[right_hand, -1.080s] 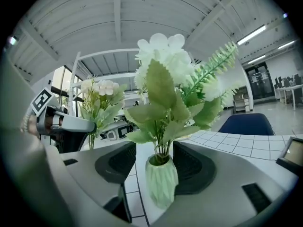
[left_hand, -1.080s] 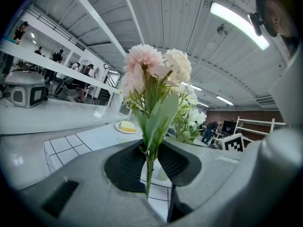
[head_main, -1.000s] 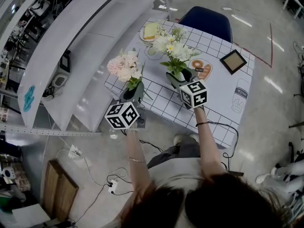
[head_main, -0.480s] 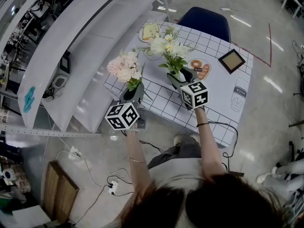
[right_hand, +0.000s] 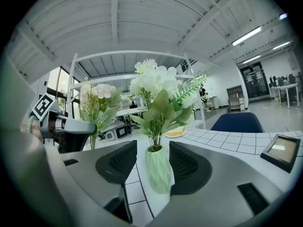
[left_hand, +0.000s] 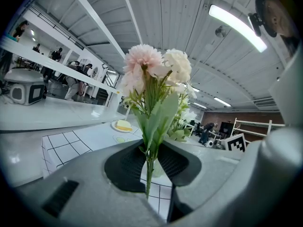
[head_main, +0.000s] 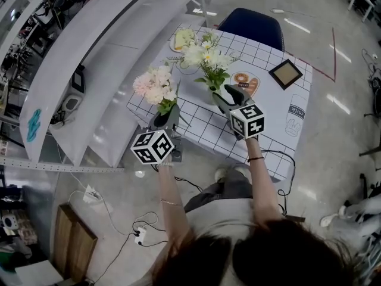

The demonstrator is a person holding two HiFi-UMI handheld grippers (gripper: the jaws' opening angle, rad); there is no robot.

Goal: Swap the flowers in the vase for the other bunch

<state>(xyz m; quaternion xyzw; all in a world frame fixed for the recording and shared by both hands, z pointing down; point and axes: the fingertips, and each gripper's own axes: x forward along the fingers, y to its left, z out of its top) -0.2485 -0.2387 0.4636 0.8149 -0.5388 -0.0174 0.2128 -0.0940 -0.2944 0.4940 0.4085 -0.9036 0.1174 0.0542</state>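
A bunch of pink and cream flowers [head_main: 156, 85] is held up by its stems at the table's near left corner, with my left gripper [head_main: 165, 119] shut on them. In the left gripper view the thin stems [left_hand: 149, 171] run down between the closed pads. A pale green ribbed vase [right_hand: 158, 174] holds the white bunch [right_hand: 158, 86] with green leaves. It stands upright on the grid-patterned table [head_main: 202, 133]. My right gripper [head_main: 227, 98] is open, and the vase [head_main: 218, 95] stands between its jaws with a gap on each side.
Behind the vase lie a plate with a yellow cake slice [head_main: 181, 39], a doughnut-print mat [head_main: 245, 82] and a dark picture frame [head_main: 285, 73]. A blue chair [head_main: 250, 27] stands at the table's far side. White shelving [head_main: 89, 70] runs along the left.
My right gripper has shifted slightly to the right at the vase. The left gripper and the pink bunch have stayed where they were.
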